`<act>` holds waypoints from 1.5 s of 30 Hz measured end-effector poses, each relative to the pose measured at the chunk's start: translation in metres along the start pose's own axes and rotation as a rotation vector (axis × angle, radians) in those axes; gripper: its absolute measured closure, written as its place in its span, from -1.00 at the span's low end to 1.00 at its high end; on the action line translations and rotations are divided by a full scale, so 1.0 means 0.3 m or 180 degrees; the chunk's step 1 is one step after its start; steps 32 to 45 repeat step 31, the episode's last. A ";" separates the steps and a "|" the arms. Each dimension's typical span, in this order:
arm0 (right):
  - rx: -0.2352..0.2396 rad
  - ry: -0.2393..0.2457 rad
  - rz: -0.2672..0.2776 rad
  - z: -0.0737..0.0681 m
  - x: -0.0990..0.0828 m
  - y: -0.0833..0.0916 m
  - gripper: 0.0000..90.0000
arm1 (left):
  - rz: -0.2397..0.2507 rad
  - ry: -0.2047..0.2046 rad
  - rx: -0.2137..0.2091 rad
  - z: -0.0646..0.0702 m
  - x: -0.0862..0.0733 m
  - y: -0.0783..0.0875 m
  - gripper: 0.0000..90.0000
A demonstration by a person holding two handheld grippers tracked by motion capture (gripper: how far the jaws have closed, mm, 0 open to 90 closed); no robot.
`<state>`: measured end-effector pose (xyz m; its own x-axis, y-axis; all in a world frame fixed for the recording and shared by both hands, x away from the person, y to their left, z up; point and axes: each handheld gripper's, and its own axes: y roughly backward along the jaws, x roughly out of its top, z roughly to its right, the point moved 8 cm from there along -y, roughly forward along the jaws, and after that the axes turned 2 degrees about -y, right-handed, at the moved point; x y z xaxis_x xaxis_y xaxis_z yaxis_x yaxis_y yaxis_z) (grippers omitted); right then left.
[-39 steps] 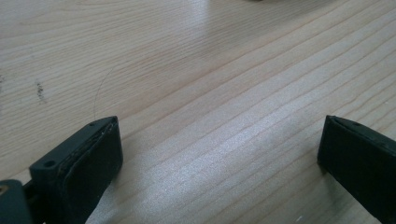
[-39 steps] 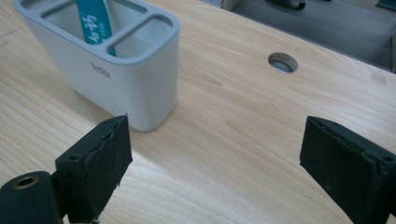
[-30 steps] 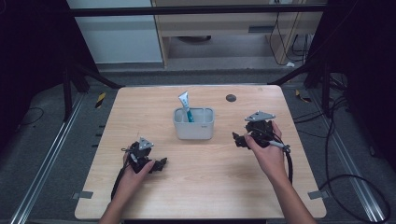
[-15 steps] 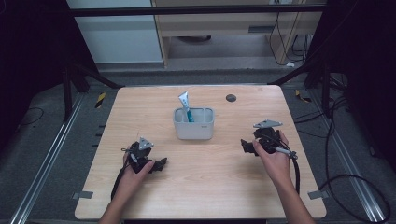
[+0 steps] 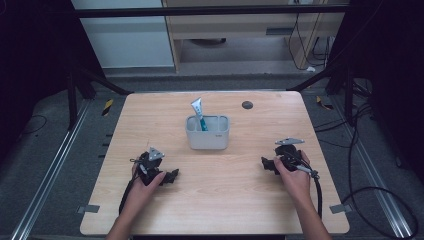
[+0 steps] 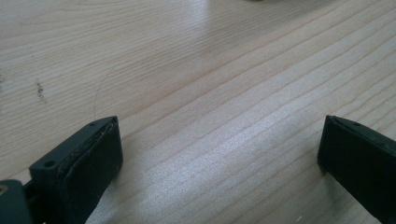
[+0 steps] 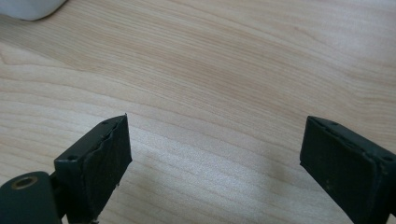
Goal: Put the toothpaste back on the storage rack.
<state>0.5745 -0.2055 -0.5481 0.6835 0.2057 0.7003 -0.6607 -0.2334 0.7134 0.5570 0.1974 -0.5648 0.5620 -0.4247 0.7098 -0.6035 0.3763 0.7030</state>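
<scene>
A pale grey holder (image 5: 208, 132) stands mid-table with a white and teal tube (image 5: 198, 113) upright in its left compartment. My left gripper (image 5: 171, 176) rests low on the wooden table (image 5: 220, 200) at the front left, held by a hand. Its jaws stand wide apart over bare wood in the left gripper view, midpoint (image 6: 219, 158). My right gripper (image 5: 266, 164) sits at the front right, pointing left. It is open too, with nothing between its fingers, midpoint (image 7: 215, 158). A corner of the holder (image 7: 32, 7) shows at the top left of the right gripper view.
A small dark round disc (image 5: 247, 105) lies near the table's far edge, right of the holder. Black cables trail from both grippers off the front edge. Dark frame legs and cables stand on the floor around the table.
My right gripper has moved down and toward the table's front right, away from the holder, and now rests low. The left gripper has stayed put.
</scene>
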 end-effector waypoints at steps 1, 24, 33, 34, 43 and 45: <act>0.0010 -0.0019 -0.0001 0.001 -0.003 -0.005 -0.80 | 0.0001 0.0001 0.0000 0.000 0.000 0.000 -1.00; -0.0044 -0.0056 0.0133 -0.026 -0.014 -0.072 -0.93 | 0.0000 0.0001 -0.0005 0.000 0.000 0.000 -1.00; -0.0021 -0.0024 0.0121 -0.029 -0.019 -0.069 -0.94 | 0.0000 0.0000 -0.0006 0.001 0.000 -0.001 -1.00; -0.0021 -0.0024 0.0121 -0.029 -0.019 -0.069 -0.94 | 0.0000 0.0000 -0.0006 0.001 0.000 -0.001 -1.00; -0.0021 -0.0024 0.0121 -0.029 -0.019 -0.069 -0.94 | 0.0000 0.0000 -0.0006 0.001 0.000 -0.001 -1.00; -0.0021 -0.0024 0.0121 -0.029 -0.019 -0.069 -0.94 | 0.0000 0.0000 -0.0006 0.001 0.000 -0.001 -1.00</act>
